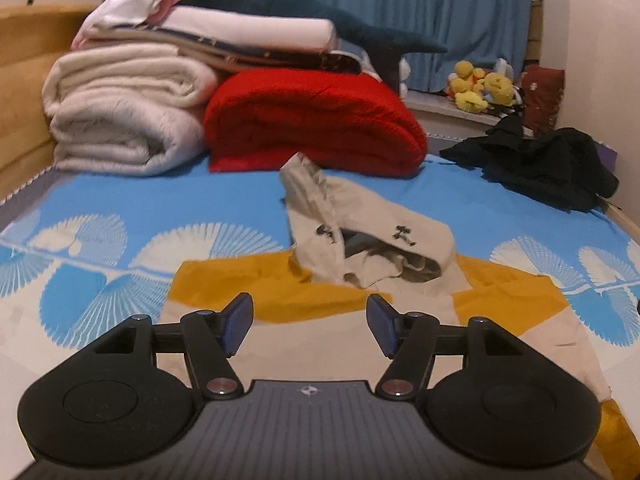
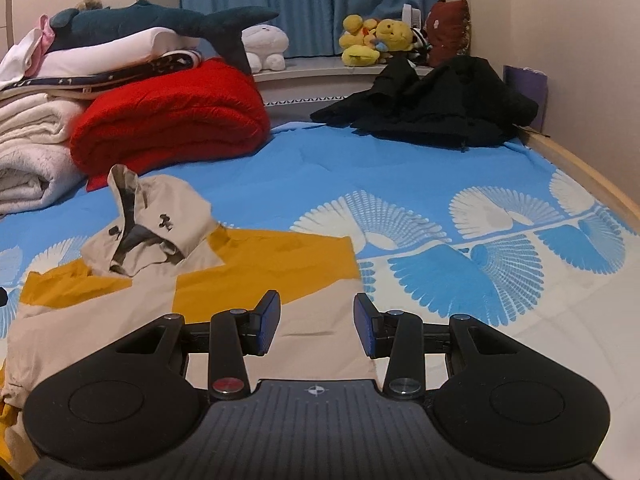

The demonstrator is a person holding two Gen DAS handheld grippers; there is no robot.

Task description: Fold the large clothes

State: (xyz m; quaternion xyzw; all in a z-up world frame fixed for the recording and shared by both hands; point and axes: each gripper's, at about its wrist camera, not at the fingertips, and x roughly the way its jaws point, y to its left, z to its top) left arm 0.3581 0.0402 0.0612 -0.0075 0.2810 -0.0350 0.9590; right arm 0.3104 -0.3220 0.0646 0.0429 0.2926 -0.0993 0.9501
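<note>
Hovering level over jacket point(image 1: 360, 240) | left gripper point(image 1: 310, 320) released | right gripper point(image 2: 316, 322) released

- The beige-and-mustard hooded jacket point(image 1: 304, 300) point(image 2: 192, 280) lies spread on the blue-and-white patterned bedsheet point(image 1: 160, 200) point(image 2: 400, 184), its hood point(image 1: 360, 236) point(image 2: 156, 220) bunched up at the far end.
- Behind the hood sits the folded red quilted blanket point(image 1: 316, 120) point(image 2: 172, 116); to its left, the rolled cream fleece blanket point(image 1: 124, 108) point(image 2: 28, 148).
- On those two rests a stack of folded white and dark linens point(image 1: 224, 36) point(image 2: 100, 60), with the dark teal plush shark point(image 1: 304, 12) point(image 2: 160, 20) on top.
- The crumpled black garment point(image 1: 536, 164) point(image 2: 432, 100) lies at the far right of the sheet, well apart from the jacket.
- Behind it, on the ledge before the blue curtain point(image 1: 420, 8) point(image 2: 312, 0), sit yellow plush toys point(image 1: 480, 88) point(image 2: 376, 40).
- The left gripper point(image 1: 310, 324) is over the jacket's near part; the right gripper point(image 2: 316, 324) is over its right edge.
</note>
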